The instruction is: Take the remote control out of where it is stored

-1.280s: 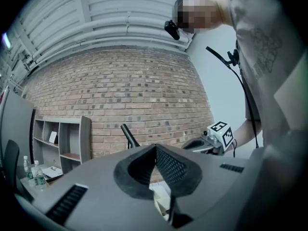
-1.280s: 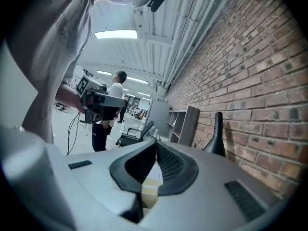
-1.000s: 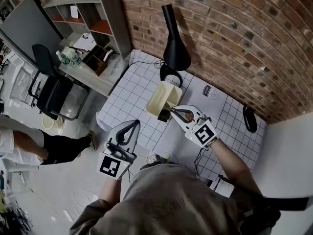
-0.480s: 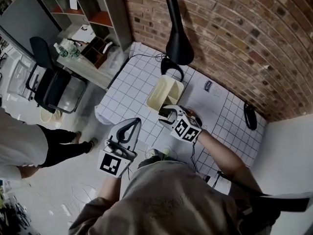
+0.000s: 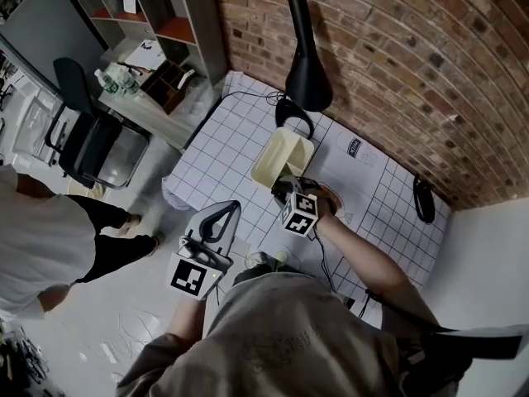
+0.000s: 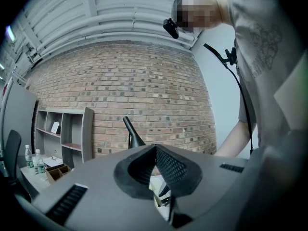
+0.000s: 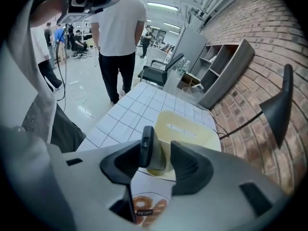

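The remote control [image 7: 146, 147] stands upright on its end at the near end of the cream storage bin [image 7: 192, 129]. We cannot tell from either view whether its foot rests inside the bin or against the outer wall. It sits between the jaws of the right gripper [image 7: 161, 153], which are opening. One pad touches the remote's dark face and the other pad stands clear of its grey side, so nothing is clamped. We judge the extraction step as not yet secured. The bin rests on the white gridded table [image 7: 139, 105], just beyond a printed paper sheet [image 7: 144, 206], with the black lamp [image 5: 306, 64] near its far end. The left gripper [image 6: 155, 150] is held off the table edge, well apart from the bin, with its jaws together and empty.

We identify four hazards:

- **Tipping:** the remote leans on one pad only. If that pad moves away, the remote may fall over.
- **Off-centre closure:** the first pad to arrive would push the remote sideways or twist it before the second pad arrives.
- **Skewed lift:** a lift that is not straight up could catch the remote's lower end on the bin rim.
- **Unbraced bin:** the bin looks light and nothing holds it down, so any snag may drag or lift it with the remote.
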A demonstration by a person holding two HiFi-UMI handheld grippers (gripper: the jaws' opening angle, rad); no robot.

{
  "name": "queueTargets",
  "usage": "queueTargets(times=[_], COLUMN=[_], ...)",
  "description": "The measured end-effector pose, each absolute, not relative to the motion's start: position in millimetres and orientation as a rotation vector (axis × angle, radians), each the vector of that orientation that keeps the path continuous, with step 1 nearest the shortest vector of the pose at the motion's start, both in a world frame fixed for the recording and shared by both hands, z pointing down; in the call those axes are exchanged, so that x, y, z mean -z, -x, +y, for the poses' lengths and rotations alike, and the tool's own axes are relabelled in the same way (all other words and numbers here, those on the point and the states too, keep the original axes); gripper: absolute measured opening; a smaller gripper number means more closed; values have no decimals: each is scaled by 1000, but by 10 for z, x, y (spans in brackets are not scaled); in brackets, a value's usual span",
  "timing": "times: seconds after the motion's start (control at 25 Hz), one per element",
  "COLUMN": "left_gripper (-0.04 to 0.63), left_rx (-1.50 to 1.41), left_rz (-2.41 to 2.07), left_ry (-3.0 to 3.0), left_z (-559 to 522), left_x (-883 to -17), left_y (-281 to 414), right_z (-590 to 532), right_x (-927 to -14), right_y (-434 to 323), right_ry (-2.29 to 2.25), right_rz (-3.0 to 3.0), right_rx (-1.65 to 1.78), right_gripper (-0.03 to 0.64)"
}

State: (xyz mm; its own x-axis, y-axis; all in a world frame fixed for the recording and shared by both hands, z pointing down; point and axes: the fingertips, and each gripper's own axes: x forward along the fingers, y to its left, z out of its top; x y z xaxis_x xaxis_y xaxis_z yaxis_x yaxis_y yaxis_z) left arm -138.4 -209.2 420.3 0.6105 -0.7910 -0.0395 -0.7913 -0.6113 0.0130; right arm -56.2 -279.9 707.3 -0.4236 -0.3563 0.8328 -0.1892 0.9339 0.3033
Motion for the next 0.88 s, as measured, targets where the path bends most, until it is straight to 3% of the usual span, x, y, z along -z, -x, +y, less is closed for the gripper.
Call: queueTargets(times=[0.24, 0.88], left_gripper=[5, 5], left_rx=[-57, -28], left_rz=[1397, 1416], left_ry=[2809, 2804], left_z=[-2092, -2008], left_x=[-4213, -4237], left_y=[1424, 1487], right_z=[-2890, -3080], right_x=[-7110, -7399], right_y=[513, 544], right_ry=[-403, -335], right_rz=[-1980, -1828], right_rx=[186, 251], right_gripper=[111, 103])
